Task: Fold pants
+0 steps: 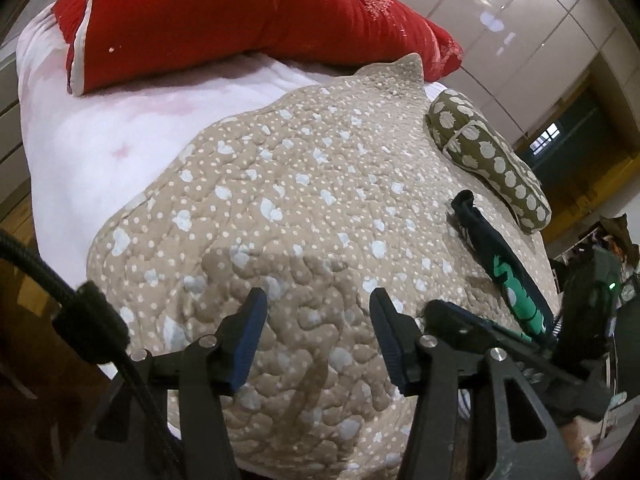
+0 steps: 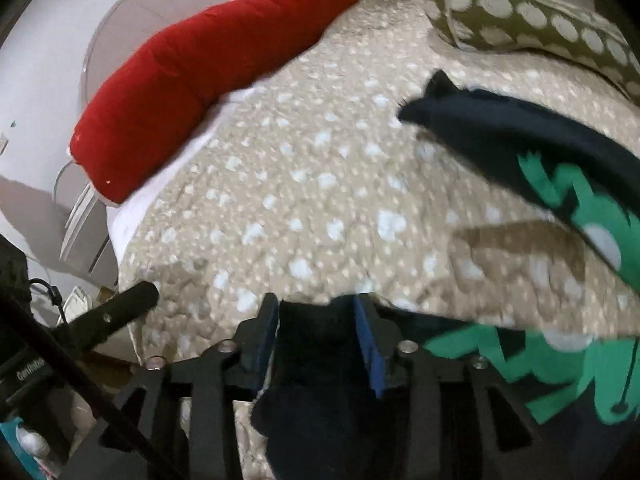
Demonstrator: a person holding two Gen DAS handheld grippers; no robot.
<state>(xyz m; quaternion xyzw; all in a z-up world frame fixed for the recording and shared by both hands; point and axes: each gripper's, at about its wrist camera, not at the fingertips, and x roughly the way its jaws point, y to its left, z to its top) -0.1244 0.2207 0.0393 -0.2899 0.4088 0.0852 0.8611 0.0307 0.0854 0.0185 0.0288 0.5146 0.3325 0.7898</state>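
Note:
The pants [image 2: 500,148] are dark navy with a green cartoon print and lie on a beige dotted quilt [image 2: 304,184]. In the left wrist view they show as a narrow dark strip [image 1: 496,256] at the right. My right gripper [image 2: 318,312] has dark pants cloth between its jaws, which stand fairly wide apart. My left gripper [image 1: 318,300] is open and empty above the quilt [image 1: 280,200], left of the pants. The right gripper's body shows in the left wrist view [image 1: 592,304].
A red cushion [image 1: 224,16] lies at the far end of the bed on a white-pink sheet [image 1: 100,140]. An olive spotted pillow [image 1: 488,160] lies beyond the pants. Wardrobe doors [image 1: 520,32] stand behind. The bed edge drops off at the left.

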